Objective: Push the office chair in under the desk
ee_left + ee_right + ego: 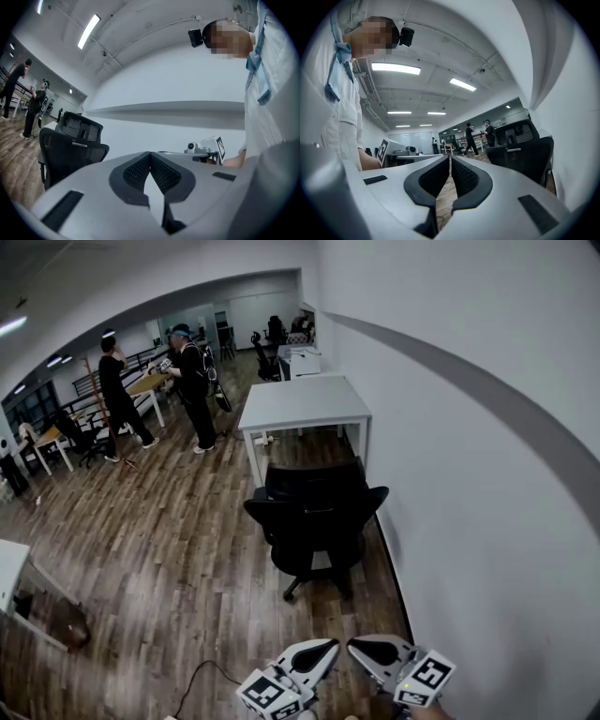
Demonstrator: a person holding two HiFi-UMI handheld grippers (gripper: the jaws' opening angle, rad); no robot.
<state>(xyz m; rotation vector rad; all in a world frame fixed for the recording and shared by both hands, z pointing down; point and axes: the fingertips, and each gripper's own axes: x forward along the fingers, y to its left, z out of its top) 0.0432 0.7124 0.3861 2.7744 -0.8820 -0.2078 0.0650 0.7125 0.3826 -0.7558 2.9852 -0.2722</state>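
Ahead, chair [316,521] stands beyond left tool [326,650], right tool [362,648].

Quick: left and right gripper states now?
Left gripper: jaws closed, holding nothing.
Right gripper: jaws closed, holding nothing.

Open floor [187,549] is being left in front of the chair [317,521]. Passage on the right is being hemmed in by the wall [469,474], just beside the chair; beyond it, the way is being blocked by the desk [302,401].
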